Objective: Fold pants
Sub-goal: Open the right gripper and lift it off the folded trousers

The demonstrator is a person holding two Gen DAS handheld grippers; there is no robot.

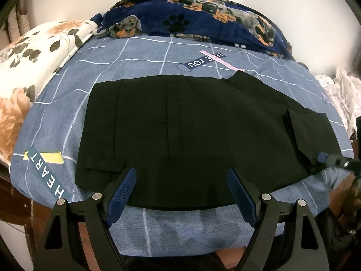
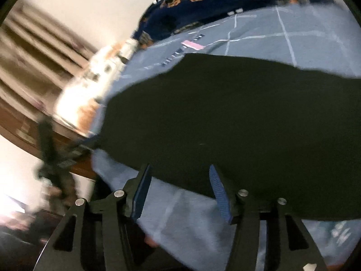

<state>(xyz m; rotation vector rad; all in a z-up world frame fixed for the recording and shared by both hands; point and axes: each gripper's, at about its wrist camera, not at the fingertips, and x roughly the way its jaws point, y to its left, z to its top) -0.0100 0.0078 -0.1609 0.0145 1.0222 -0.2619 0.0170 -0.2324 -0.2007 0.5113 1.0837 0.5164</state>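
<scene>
Black pants (image 1: pixel 191 131) are lying flat on the blue grid-print bedsheet (image 1: pixel 140 52), already folded down into a wide rectangle with a smaller flap doubled over at the right end (image 1: pixel 309 133). Left gripper (image 1: pixel 181 180) is hovering at the near edge of the pants, fingers spread apart, nothing between them. Right gripper (image 2: pixel 179 176) is also sitting spread apart over the near hem, holding nothing; its view is motion-blurred, so contact with the fabric is unclear. From the left wrist view the right gripper's tip (image 1: pixel 334 159) is showing near the folded flap. Judgement: one more fold is likely pending. Risks: a finger catching only the top layer and peeling the stack apart; pinching bedsheet along with pants, since the sheet is loose under the hem; uneven lift between the two sides skewing the fold. The dog-print blanket (image 1: pixel 203 15) and floral pillow (image 1: pixel 33 52) are sitting well clear.
</scene>
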